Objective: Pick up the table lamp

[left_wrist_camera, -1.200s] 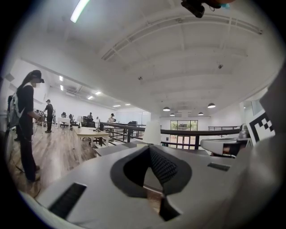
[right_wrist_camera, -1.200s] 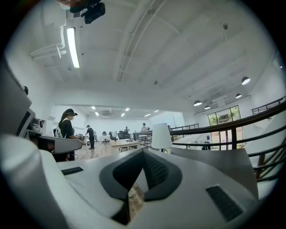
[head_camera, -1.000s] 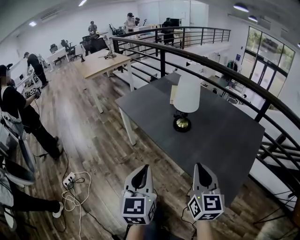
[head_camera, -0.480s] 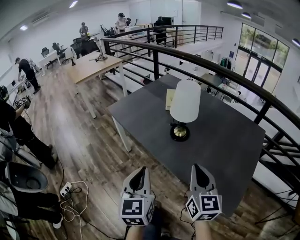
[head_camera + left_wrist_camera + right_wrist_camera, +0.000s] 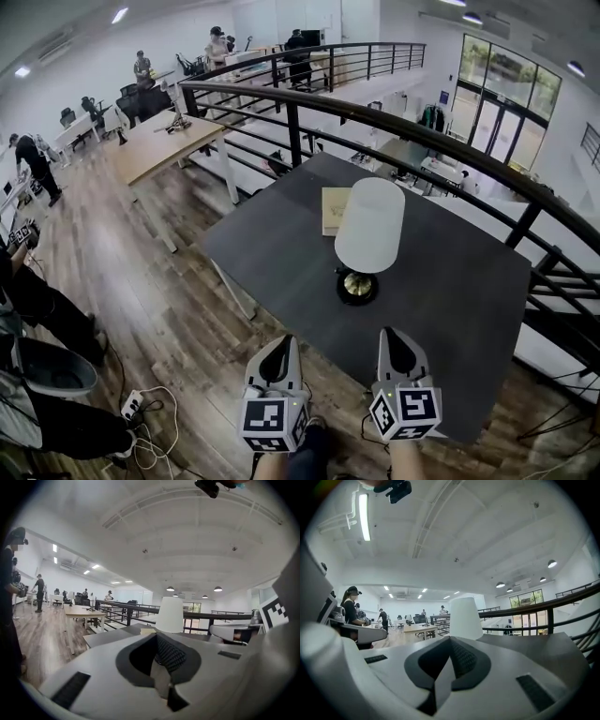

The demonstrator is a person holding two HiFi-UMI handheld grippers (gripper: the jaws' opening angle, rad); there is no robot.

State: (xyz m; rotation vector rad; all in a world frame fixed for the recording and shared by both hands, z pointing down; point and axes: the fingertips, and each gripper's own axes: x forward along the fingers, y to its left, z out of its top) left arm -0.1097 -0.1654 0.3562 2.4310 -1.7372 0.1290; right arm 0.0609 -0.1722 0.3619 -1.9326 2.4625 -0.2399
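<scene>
The table lamp (image 5: 369, 226) has a white shade and a round brass-and-black base (image 5: 357, 287); it stands upright near the middle of the dark grey table (image 5: 450, 300). Its shade (image 5: 169, 615) shows ahead in the left gripper view, and the shade (image 5: 465, 612) rises just beyond the jaws in the right gripper view. My left gripper (image 5: 277, 353) hangs over the wooden floor short of the table's near edge, shut and empty. My right gripper (image 5: 396, 345) is at the table's near edge, also shut and empty. Both point toward the lamp, well short of it.
A tan booklet (image 5: 333, 208) lies on the table behind the lamp. A black railing (image 5: 422, 136) curves behind the table. A wooden table (image 5: 155, 145) stands at the far left. Several people (image 5: 33, 164) work at the left. Cables (image 5: 155, 412) lie on the floor.
The view has moved toward the dark table: the lamp now sits nearer and lower in the head view. Both grippers, still shut, have come forward, the right one reaching the table's near edge.
</scene>
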